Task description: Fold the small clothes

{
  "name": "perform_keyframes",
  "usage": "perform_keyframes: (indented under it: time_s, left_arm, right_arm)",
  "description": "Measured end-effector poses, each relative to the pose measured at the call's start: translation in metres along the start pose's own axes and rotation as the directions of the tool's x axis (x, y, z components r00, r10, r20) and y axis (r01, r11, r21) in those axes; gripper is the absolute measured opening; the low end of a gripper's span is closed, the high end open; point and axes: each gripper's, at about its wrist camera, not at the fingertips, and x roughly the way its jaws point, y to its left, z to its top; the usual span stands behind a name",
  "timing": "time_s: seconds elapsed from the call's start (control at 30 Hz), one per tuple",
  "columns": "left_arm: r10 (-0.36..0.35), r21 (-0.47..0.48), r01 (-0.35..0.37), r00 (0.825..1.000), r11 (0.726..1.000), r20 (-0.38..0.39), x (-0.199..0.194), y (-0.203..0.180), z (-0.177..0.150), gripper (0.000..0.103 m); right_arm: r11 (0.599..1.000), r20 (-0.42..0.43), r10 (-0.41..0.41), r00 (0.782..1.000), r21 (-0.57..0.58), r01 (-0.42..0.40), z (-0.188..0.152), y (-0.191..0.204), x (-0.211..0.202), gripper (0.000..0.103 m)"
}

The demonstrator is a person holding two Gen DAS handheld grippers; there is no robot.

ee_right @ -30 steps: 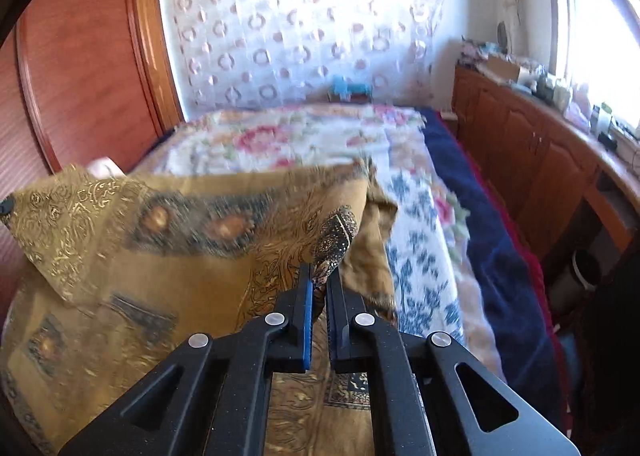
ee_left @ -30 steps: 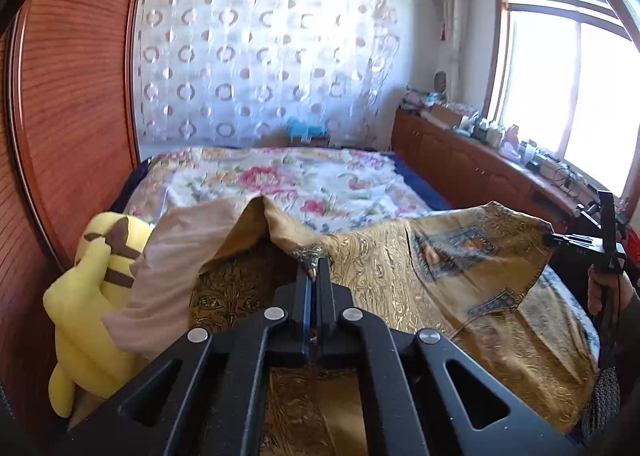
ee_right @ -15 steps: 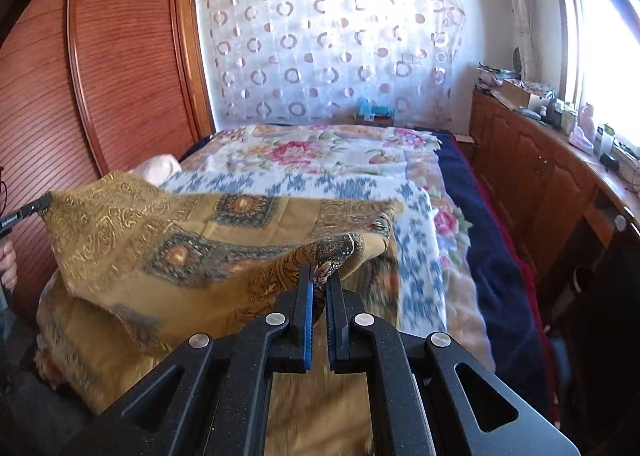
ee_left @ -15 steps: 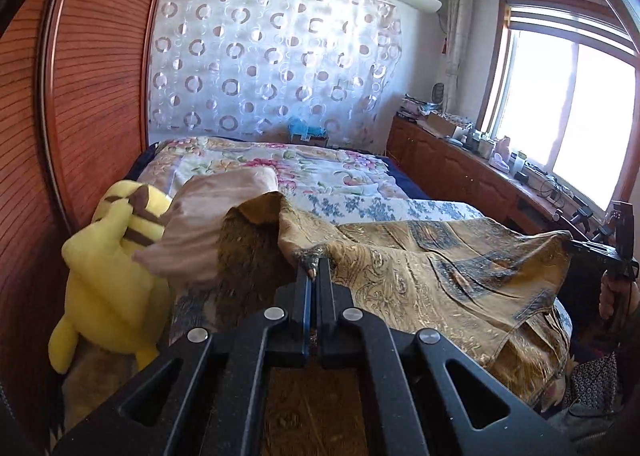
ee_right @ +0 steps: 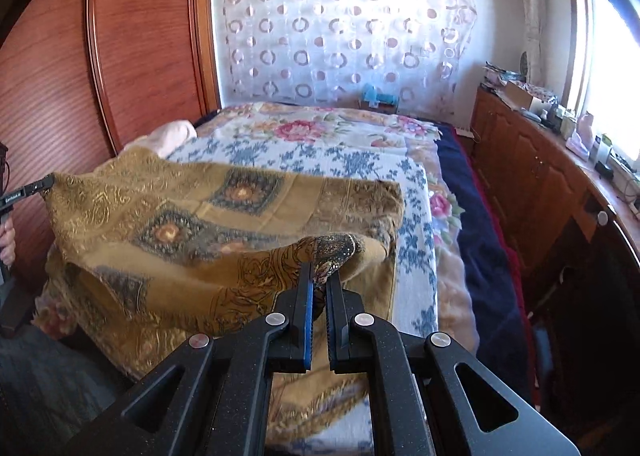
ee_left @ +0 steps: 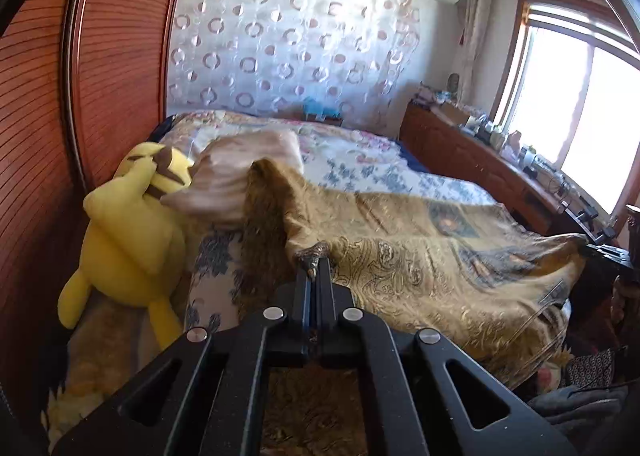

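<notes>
A gold patterned cloth [ee_left: 420, 252] with dark medallions is stretched over the near end of the bed. My left gripper [ee_left: 314, 270] is shut on one corner of it. My right gripper [ee_right: 322, 274] is shut on the opposite corner, and the cloth [ee_right: 192, 224] hangs between them with its far edge lying on the bed. The left gripper's tip also shows at the left edge of the right wrist view [ee_right: 36, 187], and the right gripper's tip at the right edge of the left wrist view [ee_left: 600, 248].
The bed [ee_right: 320, 148] has a floral cover and a navy blanket [ee_right: 484, 256] on its right side. A yellow plush toy [ee_left: 132, 232] and a pink pillow [ee_left: 240, 172] lie by the wooden wardrobe [ee_left: 60, 96]. A wooden cabinet [ee_right: 532, 172] with clutter runs under the window.
Both grippers have pulled back and lowered with the cloth's corners. The cloth now lies lower and flatter over the near end of the bed, with more of the floral cover showing beyond it.
</notes>
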Motion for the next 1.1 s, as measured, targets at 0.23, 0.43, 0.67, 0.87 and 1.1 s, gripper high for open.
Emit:
perform_keyframes:
  time_s: [0.23,0.43,0.67,0.87,1.1]
  left_arm:
    - [0.045,0.000,-0.045,0.993,0.999,-0.105,0.020,0.006,-0.030,0.003]
    - [0.062,0.001,-0.063,0.986,0.998,-0.152,0.030,0.008,-0.038,0.003]
    - [0.085,0.036,-0.080,0.987,0.996,-0.136,0.022,0.000,-0.034,0.003]
    - [0.098,0.056,-0.092,0.988,0.994,-0.120,0.018,-0.005,-0.031,0.006]
    - [0.087,0.052,-0.083,0.992,0.995,-0.093,0.010,-0.006,-0.027,0.040]
  right_arm:
    - [1.000,-0.117,0.010,0.993,0.021,-0.007,-0.015,-0.002,0.026,0.005]
    - [0.999,-0.145,0.010,0.989,0.032,-0.005,-0.014,-0.004,0.034,0.005]
    - [1.000,-0.128,0.010,0.992,0.022,-0.007,-0.001,-0.004,0.026,0.005]
    - [1.000,-0.088,-0.011,0.996,0.000,0.011,0.000,0.000,0.006,0.015]
    - [1.000,-0.020,-0.017,1.000,-0.021,0.017,0.013,0.010,-0.016,0.032]
